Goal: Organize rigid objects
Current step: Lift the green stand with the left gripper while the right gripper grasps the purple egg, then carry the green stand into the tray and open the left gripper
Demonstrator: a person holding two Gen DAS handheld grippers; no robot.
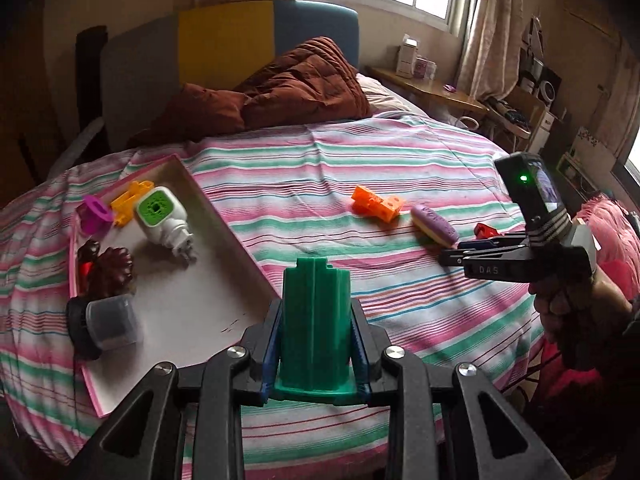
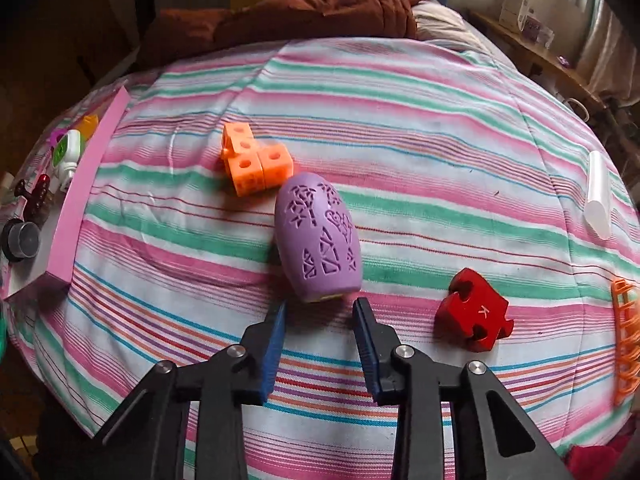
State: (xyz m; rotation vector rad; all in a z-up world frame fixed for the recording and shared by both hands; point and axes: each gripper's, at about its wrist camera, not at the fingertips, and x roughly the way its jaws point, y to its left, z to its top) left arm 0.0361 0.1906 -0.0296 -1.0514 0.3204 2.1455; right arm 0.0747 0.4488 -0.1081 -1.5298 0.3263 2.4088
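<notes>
While L tool (image 1: 316, 320) clamps ribbed green block (image 1: 315, 320), R tool (image 2: 320, 312) apart, purple embossed egg (image 2: 318, 236) ahead

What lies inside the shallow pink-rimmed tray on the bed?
In the pink-rimmed tray: white-green plug, yellow block, magenta ring, dark-red figure, grey cap. Anything beneath them is hidden.

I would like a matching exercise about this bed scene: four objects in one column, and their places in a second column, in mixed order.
Objects:
1. green block
2. purple egg-shaped piece
3. white plug with green face
4. red puzzle piece

Places:
A. inside the pink tray
B. on the bedspread, right of the right gripper
C. clamped in the left gripper
D. on the bedspread, just ahead of the right gripper's open jaws

Pairs: 1-C, 2-D, 3-A, 4-B
</notes>
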